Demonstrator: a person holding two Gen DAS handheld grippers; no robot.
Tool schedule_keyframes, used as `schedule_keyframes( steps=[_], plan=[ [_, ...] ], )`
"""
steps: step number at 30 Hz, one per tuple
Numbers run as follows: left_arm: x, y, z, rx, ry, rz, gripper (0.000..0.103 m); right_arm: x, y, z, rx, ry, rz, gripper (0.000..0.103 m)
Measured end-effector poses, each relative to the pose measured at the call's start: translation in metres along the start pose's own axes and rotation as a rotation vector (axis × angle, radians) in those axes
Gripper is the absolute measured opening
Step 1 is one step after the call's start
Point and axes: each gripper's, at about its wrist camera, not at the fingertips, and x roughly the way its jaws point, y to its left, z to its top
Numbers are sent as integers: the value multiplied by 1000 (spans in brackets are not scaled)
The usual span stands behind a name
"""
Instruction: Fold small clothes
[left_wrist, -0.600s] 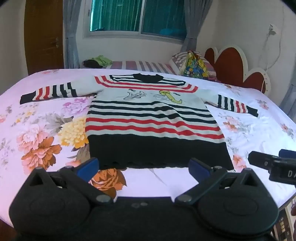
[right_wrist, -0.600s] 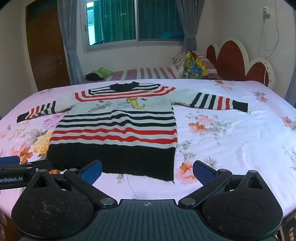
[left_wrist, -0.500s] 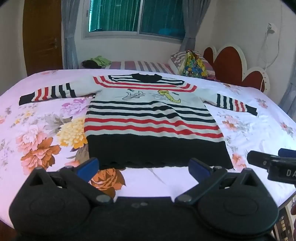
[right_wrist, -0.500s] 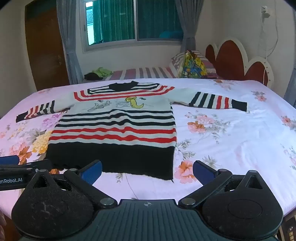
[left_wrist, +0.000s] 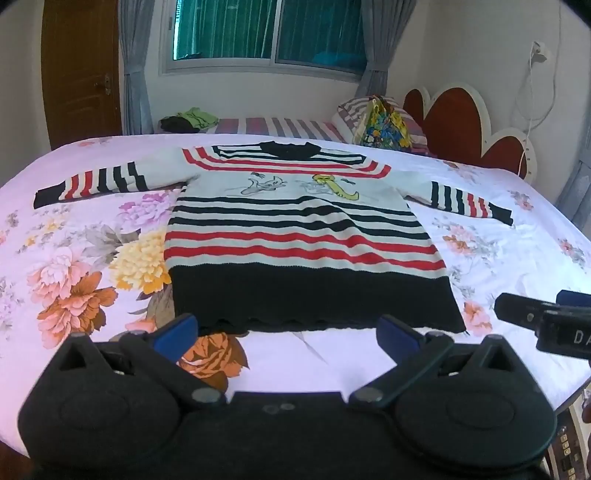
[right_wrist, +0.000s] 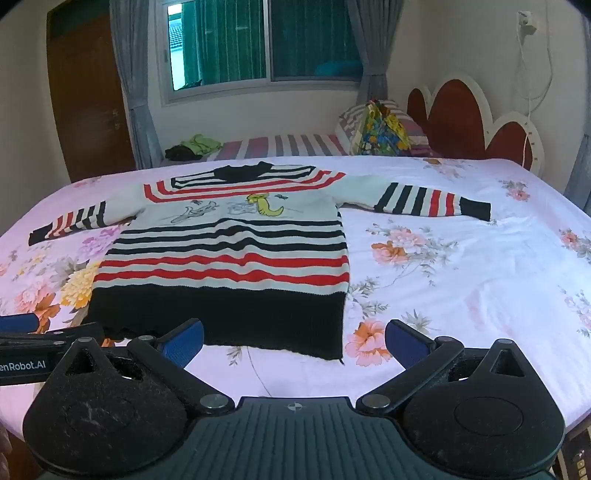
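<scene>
Floral pink bedsheet (left_wrist: 74, 236) carries striped knit sweater (left_wrist: 303, 236) flat, sleeves spread. Left gripper (left_wrist: 286, 334), right gripper (right_wrist: 293, 341) at 6 o'clock, jaws spread, empty. Folding unstarted; next likely needs sleeve pinch.

The left gripper (left_wrist: 286, 332) was matte black, with two rounded teardrop housings, triangular cut-outs, silver pivot screws and blue pads on its fingers (left_wrist: 173, 332). The right gripper (right_wrist: 293, 339) matched it, with a ribbed dark-teal centre plate bearing a small crosshair mark. White lettering ran along each gripper's side.
</scene>
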Motion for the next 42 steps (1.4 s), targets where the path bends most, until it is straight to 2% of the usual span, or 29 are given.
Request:
schedule_keyframes(
  steps=[42],
  plan=[
    [-1, 0, 1, 15, -2, 5, 102, -1, 0, -1, 6, -2, -9, 103]
  ],
)
